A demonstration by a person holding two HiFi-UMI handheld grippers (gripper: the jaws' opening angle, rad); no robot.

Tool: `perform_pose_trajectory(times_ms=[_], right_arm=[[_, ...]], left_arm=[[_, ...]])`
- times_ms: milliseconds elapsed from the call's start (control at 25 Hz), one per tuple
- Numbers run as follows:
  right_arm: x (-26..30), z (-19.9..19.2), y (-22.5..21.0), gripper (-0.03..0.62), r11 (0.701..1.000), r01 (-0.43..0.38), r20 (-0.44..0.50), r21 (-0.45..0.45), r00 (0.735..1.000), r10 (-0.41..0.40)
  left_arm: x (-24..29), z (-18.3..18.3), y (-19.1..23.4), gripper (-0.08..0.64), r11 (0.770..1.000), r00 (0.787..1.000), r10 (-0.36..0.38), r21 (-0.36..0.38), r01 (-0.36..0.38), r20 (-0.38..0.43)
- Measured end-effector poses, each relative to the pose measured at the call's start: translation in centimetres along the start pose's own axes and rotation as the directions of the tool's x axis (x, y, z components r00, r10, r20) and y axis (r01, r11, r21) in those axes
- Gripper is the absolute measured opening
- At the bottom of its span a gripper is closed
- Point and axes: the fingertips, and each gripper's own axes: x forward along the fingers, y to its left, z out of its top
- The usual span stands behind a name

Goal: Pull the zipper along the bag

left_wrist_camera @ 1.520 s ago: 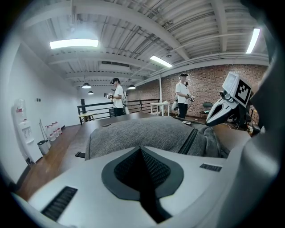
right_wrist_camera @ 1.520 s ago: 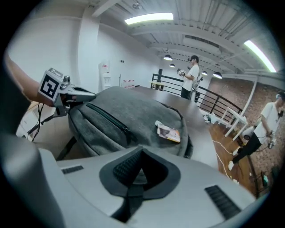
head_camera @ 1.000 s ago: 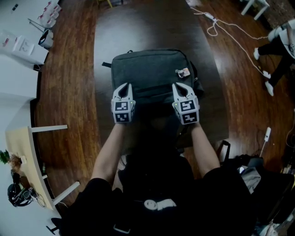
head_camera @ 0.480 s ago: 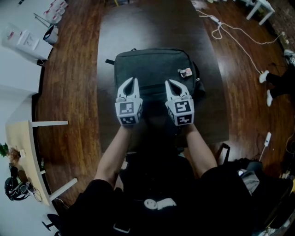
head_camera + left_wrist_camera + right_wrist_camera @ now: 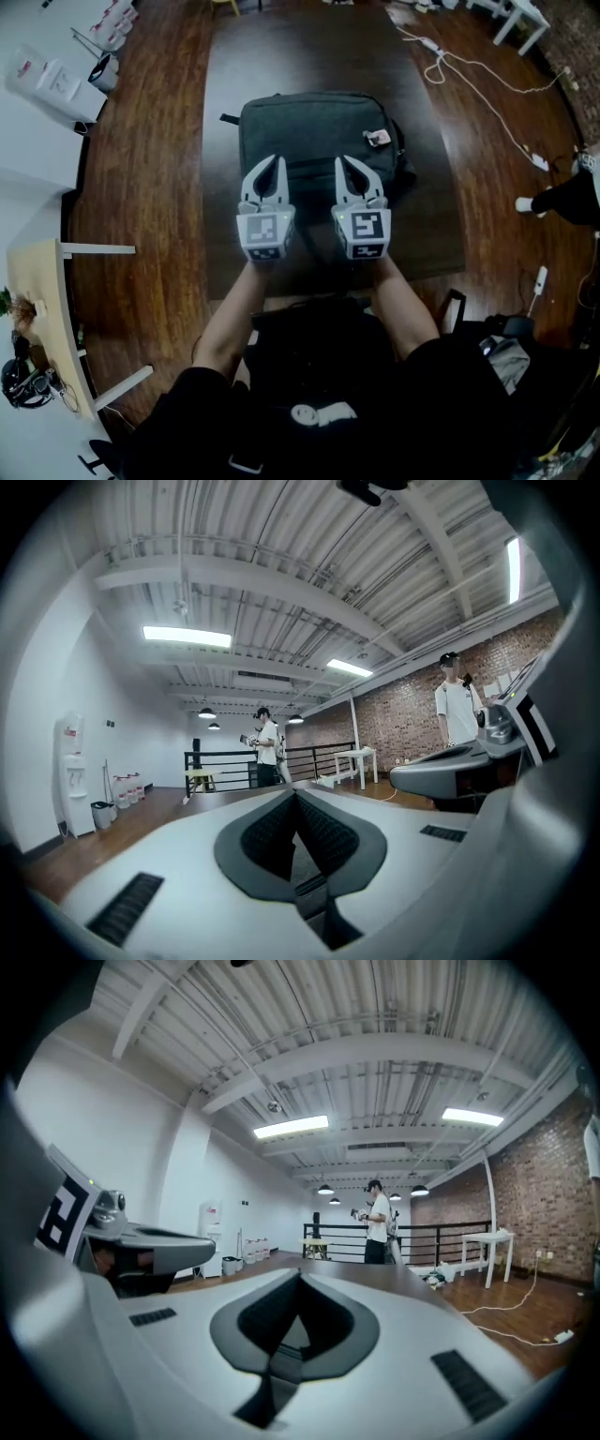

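Closed and empty, the left claw and right claw hover over the bag, so reopening late could miss its zipper pull.

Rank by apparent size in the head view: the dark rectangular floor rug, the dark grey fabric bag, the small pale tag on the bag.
Largest: dark rectangular floor rug, which reaches past the bag on every side.
Middle: dark grey fabric bag, lying on it.
Smallest by far: small pale tag, near the bag's right side.
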Motion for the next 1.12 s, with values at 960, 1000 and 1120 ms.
perform_pose_trajectory(times_ms=[960, 1000, 1120], right_arm=[[-14.7, -0.8, 13.7, 0.005, 0.998, -0.003, -0.041, -0.057, 0.999, 0.0], [-15.3, -0.9, 14.1, 0.005, 0.998, 0.0, -0.046, -0.058, 0.999, -0.003], [-16.9, -0.9, 15.2, 0.005, 0.998, 0.012, -0.053, -0.059, 0.999, -0.015]], left_arm=[[-19.3, 1.4, -2.1, -0.009, 0.999, 0.999, -0.018, -0.027, 0.02, 0.049], [-20.1, 1.3, -2.3, -0.009, 0.999, 0.999, -0.023, -0.027, 0.024, 0.049], [-22.0, 1.5, -2.6, -0.009, 0.999, 0.998, -0.031, -0.024, 0.032, 0.05]])
